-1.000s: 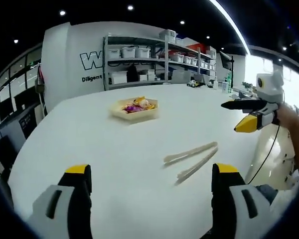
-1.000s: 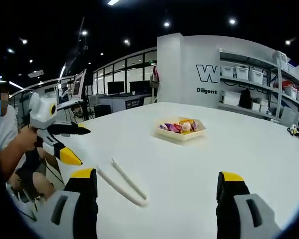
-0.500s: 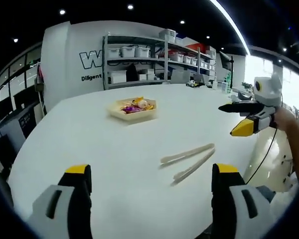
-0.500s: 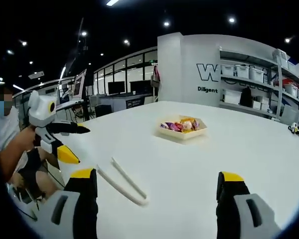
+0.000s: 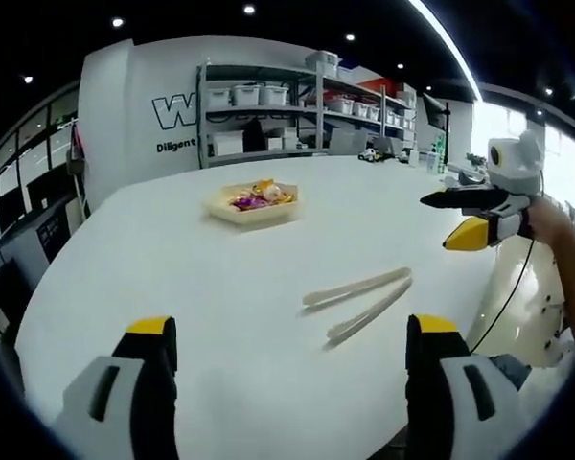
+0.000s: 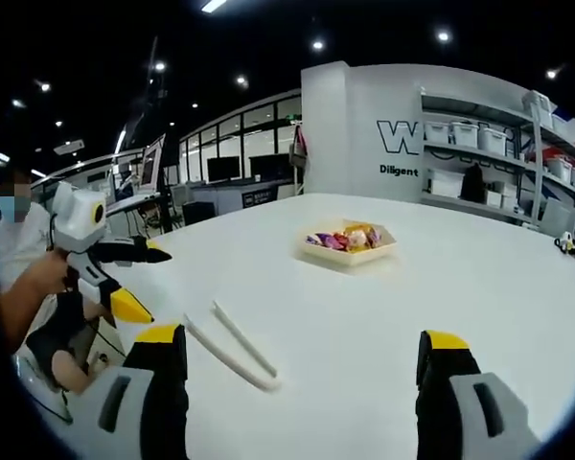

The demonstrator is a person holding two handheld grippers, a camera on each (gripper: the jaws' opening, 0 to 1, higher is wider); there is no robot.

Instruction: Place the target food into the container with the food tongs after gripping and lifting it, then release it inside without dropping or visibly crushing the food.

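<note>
Lying flat on the white tabletop [image 5: 172, 268], the cream food tongs [image 5: 359, 297] [image 6: 232, 343] are ungripped; the colourful food [image 5: 254, 197] sits in the far container [image 5: 268, 213]. Wall lettering [image 5: 175, 112] shows a large "W" above "Diligent". The left tongs [image 5: 283, 331] and right tongs [image 6: 302, 335] are held level at the near edge, both spread wide and empty.

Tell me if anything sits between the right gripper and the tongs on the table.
Nothing visible does. The tongs lie alone on bare white table, just ahead and left of the open right gripper. The food tray sits farther back.
</note>
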